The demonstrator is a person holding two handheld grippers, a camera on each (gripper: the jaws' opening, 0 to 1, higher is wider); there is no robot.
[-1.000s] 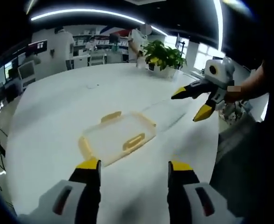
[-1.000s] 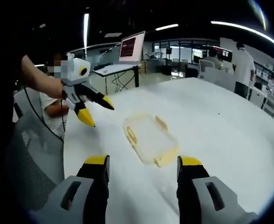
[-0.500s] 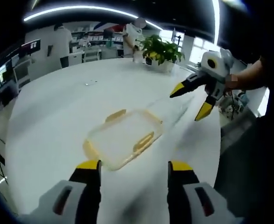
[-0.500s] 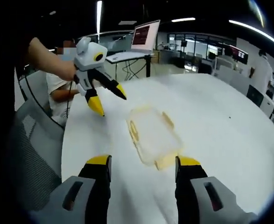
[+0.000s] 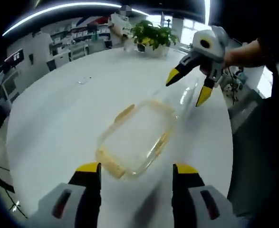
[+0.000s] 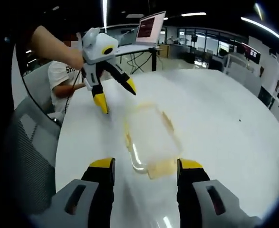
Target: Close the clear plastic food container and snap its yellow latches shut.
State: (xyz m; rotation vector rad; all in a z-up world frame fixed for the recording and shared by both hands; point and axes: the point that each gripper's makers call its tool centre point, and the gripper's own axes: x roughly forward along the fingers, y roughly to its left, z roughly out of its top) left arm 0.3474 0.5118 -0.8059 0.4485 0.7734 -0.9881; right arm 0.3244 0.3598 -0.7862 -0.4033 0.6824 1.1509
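The clear rectangular plastic food container [image 5: 138,137] w/ yellow latches [image 5: 124,113] lies flat in the middle of the glossy white round desk [image 5: 58,109]. Nothing is done yet, I judge: no tongs touch it. Left tongs [image 5: 135,173] and right tongs [image 6: 142,170] both spread wide, empty, approx. above it.

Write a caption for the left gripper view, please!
Two open grippers approach a clear container on a white table.
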